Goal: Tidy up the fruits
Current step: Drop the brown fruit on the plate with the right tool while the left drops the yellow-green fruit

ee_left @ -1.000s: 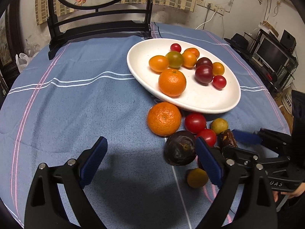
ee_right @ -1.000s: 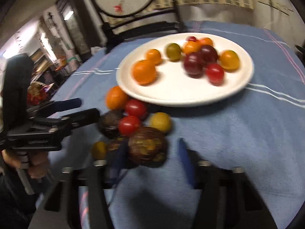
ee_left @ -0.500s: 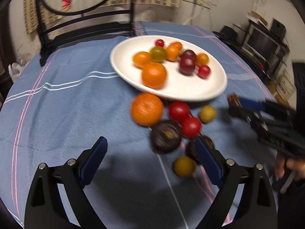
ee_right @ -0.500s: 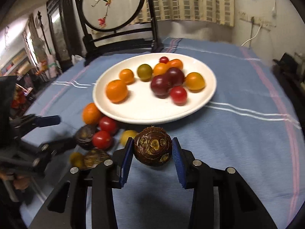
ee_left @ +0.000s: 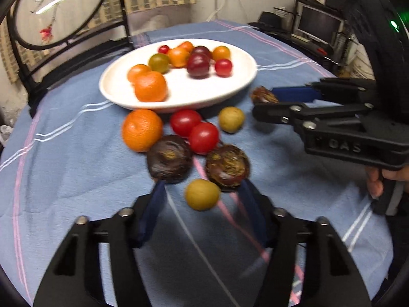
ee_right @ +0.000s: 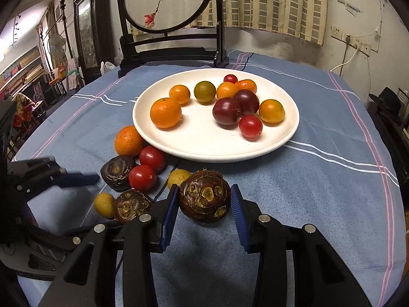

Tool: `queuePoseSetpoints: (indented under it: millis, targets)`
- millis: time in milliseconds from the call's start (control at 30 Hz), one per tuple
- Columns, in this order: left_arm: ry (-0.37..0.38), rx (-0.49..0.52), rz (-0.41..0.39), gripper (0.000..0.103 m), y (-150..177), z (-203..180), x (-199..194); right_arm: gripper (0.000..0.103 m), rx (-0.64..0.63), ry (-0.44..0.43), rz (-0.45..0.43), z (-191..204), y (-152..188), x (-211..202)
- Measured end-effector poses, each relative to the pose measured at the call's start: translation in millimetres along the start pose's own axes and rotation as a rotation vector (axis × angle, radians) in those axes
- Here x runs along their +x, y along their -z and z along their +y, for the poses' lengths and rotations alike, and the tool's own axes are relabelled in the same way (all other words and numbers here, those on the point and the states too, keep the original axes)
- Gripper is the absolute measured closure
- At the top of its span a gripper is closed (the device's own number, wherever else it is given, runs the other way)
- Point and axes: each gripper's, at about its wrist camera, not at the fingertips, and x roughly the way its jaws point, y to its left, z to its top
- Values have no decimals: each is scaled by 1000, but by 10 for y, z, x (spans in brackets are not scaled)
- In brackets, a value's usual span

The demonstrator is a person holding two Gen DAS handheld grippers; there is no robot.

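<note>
My right gripper (ee_right: 204,202) is pinching a dark brown water chestnut (ee_right: 204,195), its blue pads against both sides of it, and I have it held up off the blue tablecloth (ee_right: 319,179) just in front of the near rim of the white plate (ee_right: 217,153). My left gripper (ee_left: 202,204) has just been closing; its jaws now stand partly drawn in, with the small yellow fruit (ee_left: 202,194) between the fingertips, though the left view is blurred and I cannot tell whether the pads touch it, so I count it as not yet gripped. Just beyond those fingertips lie two more dark chestnuts, one (ee_left: 170,158) toward the left and one (ee_left: 227,167) toward the right, both on the cloth. Past them sit two red tomatoes (ee_left: 194,129) touching each other, a loose orange (ee_left: 141,130) to their left right by the plate's near rim, and a second yellow fruit (ee_left: 231,119) to their right. The plate stands toward the far side of the table and carries an orange (ee_right: 165,112), several smaller orange and yellow tomatoes, a greenish one (ee_right: 204,91), two dark purple ones (ee_right: 236,106) pressed together, and two red ones (one tiny, at the far rim). At the table's far edge stands a dark wooden stand with a round embroidered panel (ee_right: 168,0).
</note>
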Motion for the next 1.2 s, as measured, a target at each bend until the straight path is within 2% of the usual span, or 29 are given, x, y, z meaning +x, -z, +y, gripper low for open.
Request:
queuePoseSetpoints:
  millis: [33,100,267,333,567,667,800,967,1067,1200]
  targets:
    - [6,8,6,58,14,-20,-1,62,-2,0,-1,7,-1,-3]
    - [-12,31,26,58,37,-68,52,62,-7,0,0,19,-3,-2]
    - [28,16,24,64,42,-26,48,62,-14,-5,-9,37,-10,-32]
    - [36,32,17,76,51,-32,34,62,-16,-5,-13,42,-14,-43]
    - [82,18,-49,76,39,16,-145,62,-6,-12,-37,33,-31,-102]
    - [63,-6,-69,76,-22,43,-214,62,10,-12,-59,12,-40,-129]
    - [31,-29,-96,76,-193,86,-309,62,35,-18,-108,-9,-73,-188]
    - [-20,-61,-153,76,-586,174,-387,62,81,2,-162,-52,-207,-305]
    - [-41,-109,-169,76,-871,259,-274,62,83,28,-160,-56,-307,-318]
    - [-20,-169,-145,76,-1125,320,10,62,58,54,-161,-43,-432,-237]
